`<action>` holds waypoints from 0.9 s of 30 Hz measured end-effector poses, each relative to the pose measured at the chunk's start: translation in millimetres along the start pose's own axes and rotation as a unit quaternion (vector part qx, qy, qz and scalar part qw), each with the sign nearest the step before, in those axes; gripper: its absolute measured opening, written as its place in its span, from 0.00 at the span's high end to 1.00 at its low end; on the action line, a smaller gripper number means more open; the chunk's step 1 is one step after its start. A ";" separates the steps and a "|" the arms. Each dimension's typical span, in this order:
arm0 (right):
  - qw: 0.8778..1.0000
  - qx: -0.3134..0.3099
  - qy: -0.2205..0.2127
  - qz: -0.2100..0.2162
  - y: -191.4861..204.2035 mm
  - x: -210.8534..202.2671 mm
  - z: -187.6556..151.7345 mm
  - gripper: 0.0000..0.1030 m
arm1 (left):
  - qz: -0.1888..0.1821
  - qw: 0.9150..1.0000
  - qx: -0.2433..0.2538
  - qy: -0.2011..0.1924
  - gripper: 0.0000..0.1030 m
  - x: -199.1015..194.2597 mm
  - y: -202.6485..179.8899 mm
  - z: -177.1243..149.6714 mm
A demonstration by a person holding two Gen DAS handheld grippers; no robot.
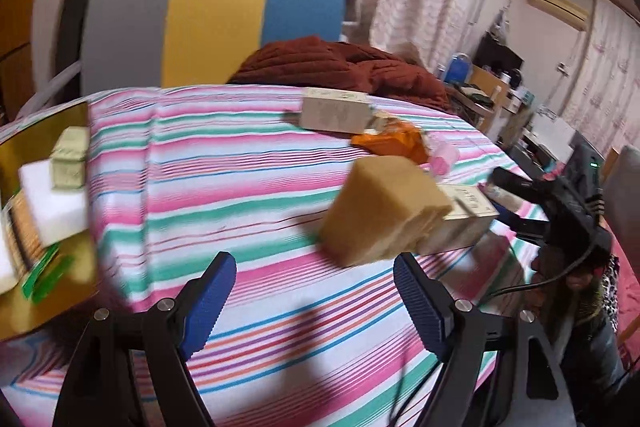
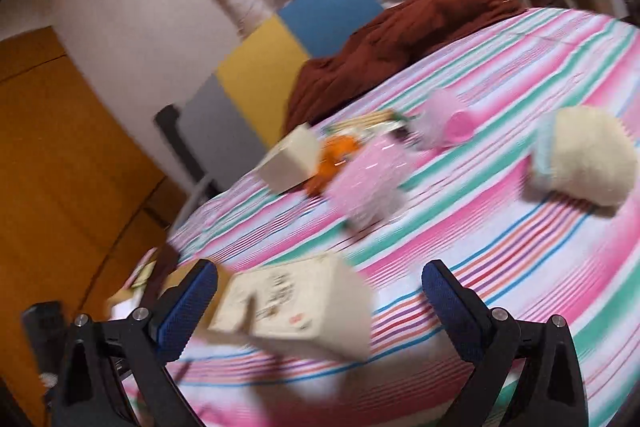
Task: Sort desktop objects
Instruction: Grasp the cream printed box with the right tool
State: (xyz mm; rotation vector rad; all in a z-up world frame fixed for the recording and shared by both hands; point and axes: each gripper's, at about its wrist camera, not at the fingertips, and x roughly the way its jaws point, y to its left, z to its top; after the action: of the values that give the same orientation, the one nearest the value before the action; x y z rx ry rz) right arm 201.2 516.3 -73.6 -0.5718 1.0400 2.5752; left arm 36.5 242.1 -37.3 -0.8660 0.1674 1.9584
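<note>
Boxes [image 2: 296, 311] beside the sponge [image 1: 380, 211] could get knocked aside; my left tongs [image 1: 316, 291] and right tongs [image 2: 320, 301] gape empty.

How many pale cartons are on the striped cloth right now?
2. The near carton lies at the bottom of the right wrist view; the far carton sits farther back, beside the orange wrapper. Motion blur may hide others.

left wrist cam sits low and close over the striped sheet [image 1: 248, 163], looking level toward the far chair [image 1: 216, 27], right wrist cam tilted hard, equally close, both catch the brown blanket [image 2: 400, 43] and that chair
</note>
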 end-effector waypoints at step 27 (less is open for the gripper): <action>0.999 -0.039 -0.006 0.006 -1.4 10.0 -3.5 0.00 | 0.025 0.999 0.029 0.003 0.20 68.1 -31.4 30.6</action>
State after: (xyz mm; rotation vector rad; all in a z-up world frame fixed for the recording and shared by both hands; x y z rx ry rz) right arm 194.0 516.0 -81.4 -0.5715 0.9448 2.6367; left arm 26.6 321.4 -50.7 -0.8371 0.2503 1.9880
